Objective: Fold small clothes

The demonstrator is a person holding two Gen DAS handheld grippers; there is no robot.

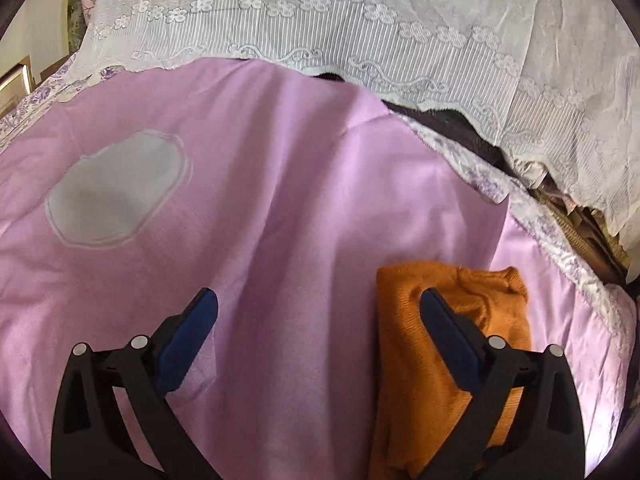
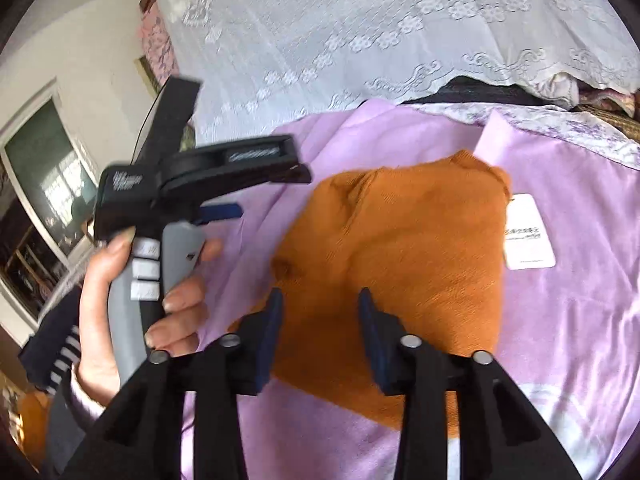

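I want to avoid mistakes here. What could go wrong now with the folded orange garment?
1. Both grippers, left gripper and right gripper, are open near the orange garment; a careless touch may undo its fold.
2. The white tag sticks out and may catch.
3. The pink sheet is wrinkled, so folds may lie unevenly.

Looks like somebody's bedroom at home: a bed with a lilac sheet [image 1: 280,200], white lace cover [image 1: 400,20] over the bedding behind it, flowery quilt edge [image 1: 480,184], plus a window [image 2: 44,184] in a plain wall
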